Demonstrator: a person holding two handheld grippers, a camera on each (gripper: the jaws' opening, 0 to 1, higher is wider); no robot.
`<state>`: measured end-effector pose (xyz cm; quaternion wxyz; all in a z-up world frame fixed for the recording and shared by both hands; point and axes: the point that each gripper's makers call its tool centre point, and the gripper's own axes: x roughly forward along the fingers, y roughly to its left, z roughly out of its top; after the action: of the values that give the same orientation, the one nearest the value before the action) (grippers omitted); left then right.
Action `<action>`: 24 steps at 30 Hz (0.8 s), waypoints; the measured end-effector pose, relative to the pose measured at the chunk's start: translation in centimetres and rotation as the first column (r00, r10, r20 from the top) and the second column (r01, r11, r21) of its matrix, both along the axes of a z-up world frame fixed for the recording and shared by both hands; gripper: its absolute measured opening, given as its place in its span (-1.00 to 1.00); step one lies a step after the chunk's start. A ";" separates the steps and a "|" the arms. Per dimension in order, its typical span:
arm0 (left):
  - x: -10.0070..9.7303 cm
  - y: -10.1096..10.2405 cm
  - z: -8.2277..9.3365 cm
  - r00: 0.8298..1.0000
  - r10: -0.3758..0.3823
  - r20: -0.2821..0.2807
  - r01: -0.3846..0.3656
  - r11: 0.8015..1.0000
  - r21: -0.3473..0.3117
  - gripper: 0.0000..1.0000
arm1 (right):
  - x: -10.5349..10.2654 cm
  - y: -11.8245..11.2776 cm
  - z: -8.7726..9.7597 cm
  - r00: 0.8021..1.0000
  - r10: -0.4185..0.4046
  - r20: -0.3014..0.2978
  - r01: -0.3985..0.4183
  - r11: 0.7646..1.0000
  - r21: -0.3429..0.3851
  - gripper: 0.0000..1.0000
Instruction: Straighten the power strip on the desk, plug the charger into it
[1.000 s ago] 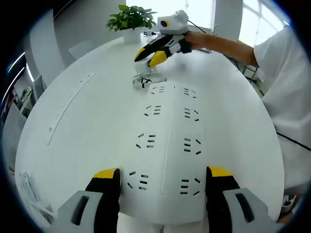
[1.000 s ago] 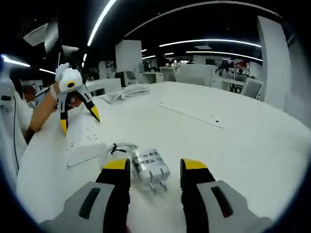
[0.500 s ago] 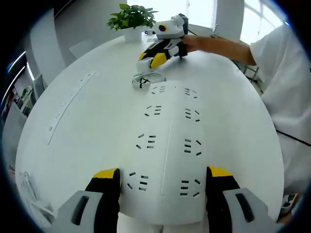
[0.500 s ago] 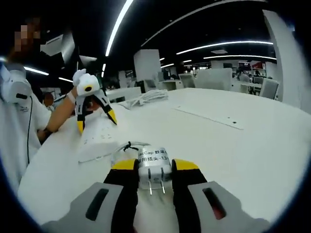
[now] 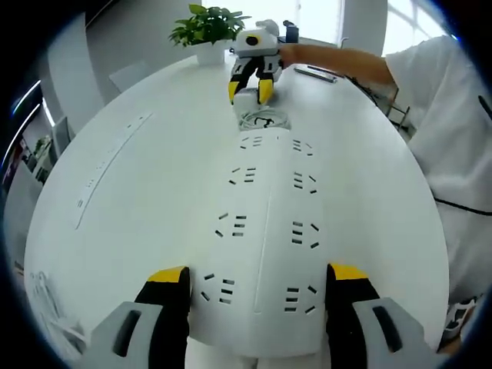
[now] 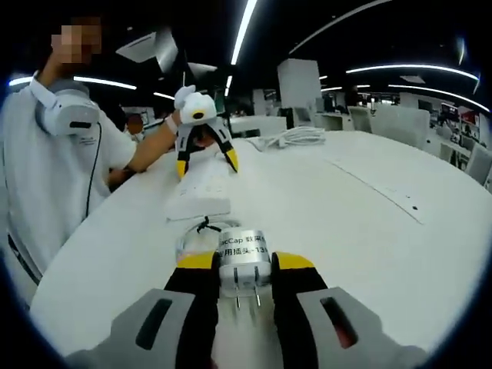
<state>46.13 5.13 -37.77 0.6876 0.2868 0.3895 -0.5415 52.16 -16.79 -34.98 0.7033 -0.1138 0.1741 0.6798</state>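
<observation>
**Charger gripped, strip waiting between open tongs**

Left gripper view: you are holding the left tongs (image 5: 257,296) spread wide over the near end of the power strip (image 5: 265,223), yellow tips on either side of it and not clamping it. The strip is lying flat on the white desk (image 5: 138,200), a long white body with two rows of sockets running away from you. At its far end the right tongs (image 5: 251,87) are closed around the charger (image 5: 246,98), with the coiled cable (image 5: 261,120) lying just beyond the strip's end. To do this step well, I judge you should be steadying the strip with the left tongs while the charger travels, and choosing a socket nearest the right hand.

Right gripper view: you are pinching the charger (image 6: 241,256) between the right tongs (image 6: 238,265), its small white body with printed text facing up and its two metal prongs pointing back toward the camera. The power strip (image 6: 200,201) is sitting just beyond, with the left tongs (image 6: 206,157) standing open over its far part. Since the prongs are facing away from the sockets, you will likely need to be turning the wrist so they point down before pressing in squarely.
</observation>
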 end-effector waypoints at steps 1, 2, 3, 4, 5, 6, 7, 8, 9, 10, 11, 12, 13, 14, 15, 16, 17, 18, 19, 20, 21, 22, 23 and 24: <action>0.0 0.0 0.0 1.000 0.001 0.000 -0.001 1.000 0.000 0.45 | -0.1 0.2 0.0 1.000 -0.002 -0.001 0.002 1.000 -0.002 -0.47; 0.0 0.0 0.0 1.000 0.001 0.000 -0.001 1.000 0.000 0.45 | 0.2 0.3 0.0 0.999 -0.032 0.009 0.032 0.999 -0.011 -0.46; 0.1 0.0 0.0 1.000 0.000 0.000 0.000 1.000 -0.001 0.45 | 0.4 0.3 0.1 0.997 -0.074 -0.001 0.074 0.997 -0.016 -0.44; 0.1 0.0 0.0 1.000 0.000 0.000 0.000 1.000 -0.002 0.45 | 0.7 0.3 0.5 0.993 -0.121 -0.005 0.121 0.993 -0.012 -0.38; 0.1 0.0 0.0 1.000 -0.001 0.000 0.001 1.000 -0.002 0.45 | 1.1 0.3 1.1 0.980 -0.199 -0.025 0.199 0.980 0.001 -0.25; 0.1 0.0 0.0 1.000 -0.002 0.000 0.002 1.000 -0.002 0.45 | 1.5 0.2 1.9 0.952 -0.297 -0.077 0.299 0.954 0.015 -0.12; 0.2 0.0 0.0 1.000 -0.004 0.000 0.004 1.000 -0.002 0.44 | 1.7 0.2 2.8 0.917 -0.381 -0.114 0.386 0.922 0.026 0.02; 0.2 0.0 0.0 1.000 -0.004 0.000 0.004 1.000 -0.002 0.44 | 1.8 0.2 4.2 0.891 -0.443 -0.096 0.450 0.890 0.073 0.15; 0.2 0.0 0.0 1.000 -0.004 0.000 0.004 1.000 -0.003 0.44 | 1.9 -0.1 5.8 0.866 -0.499 -0.028 0.498 0.856 0.135 0.18; 0.2 0.0 0.0 1.000 -0.005 0.000 0.005 1.000 -0.004 0.44 | 2.0 -0.3 7.2 0.826 -0.563 0.034 0.547 0.814 0.198 0.18; 0.2 0.0 0.0 1.000 -0.007 0.001 0.007 1.000 -0.004 0.44 | 1.9 -0.5 7.8 0.785 -0.615 0.072 0.587 0.776 0.231 0.18; 0.2 0.0 0.0 1.000 -0.009 0.000 0.009 1.000 -0.005 0.44 | 1.7 -0.6 7.7 0.753 -0.654 0.072 0.624 0.744 0.240 0.18; 0.2 0.0 0.0 1.000 -0.011 0.001 0.011 1.000 -0.005 0.44 | 1.5 -0.9 7.1 0.706 -0.699 0.113 0.671 0.712 0.207 0.18; 0.2 0.0 0.0 1.000 -0.012 0.001 0.012 1.000 -0.005 0.44 | 1.4 -1.1 6.7 0.678 -0.715 0.172 0.690 0.699 0.186 0.16; 0.2 0.0 0.0 1.000 -0.014 0.001 0.014 1.000 -0.005 0.44 | 1.0 -0.9 6.5 0.633 -0.702 0.325 0.690 0.703 0.172 0.14; 0.1 0.0 0.0 1.000 -0.014 0.001 0.014 1.000 -0.006 0.44 | 0.2 0.3 6.5 0.620 -0.701 0.351 0.685 0.702 0.192 0.14; 0.1 0.0 0.0 1.000 -0.014 0.002 0.014 1.000 -0.007 0.44 | -0.2 0.9 6.5 0.611 -0.725 0.318 0.695 0.684 0.221 0.16; 0.1 -0.1 0.0 1.000 -0.014 0.002 0.014 1.000 -0.006 0.44 | -0.3 1.4 6.3 0.603 -0.748 0.278 0.712 0.661 0.236 0.19; 0.1 -0.1 0.0 1.000 -0.014 0.002 0.014 1.000 -0.006 0.44 | -0.2 1.4 6.1 0.588 -0.768 0.254 0.732 0.639 0.236 0.26; 0.1 -0.1 0.0 1.000 -0.014 0.002 0.014 1.000 -0.008 0.44 | 0.1 1.4 5.6 0.562 -0.799 0.212 0.765 0.600 0.235 0.33; 0.0 0.0 0.0 1.000 -0.014 0.002 0.014 1.000 -0.010 0.44 | 0.3 1.7 5.2 0.550 -0.817 0.174 0.781 0.576 0.241 0.42; 0.0 0.0 0.0 1.000 -0.015 0.002 0.015 1.000 -0.011 0.44 | 0.6 1.9 4.5 0.538 -0.832 0.135 0.799 0.554 0.234 0.54; 0.0 -0.1 0.0 1.000 -0.016 0.002 0.016 1.000 -0.014 0.45 | 0.9 1.7 3.9 0.518 -0.843 0.145 0.813 0.538 0.225 0.60; -0.1 0.0 0.0 1.000 -0.016 0.002 0.016 1.000 -0.016 0.45 | 1.3 1.2 3.4 0.477 -0.867 0.142 0.839 0.497 0.220 0.58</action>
<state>46.07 5.08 -37.75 0.6859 0.2850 0.3822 -0.5498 53.45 -15.57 -31.55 0.9685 -0.0485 0.0826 0.2299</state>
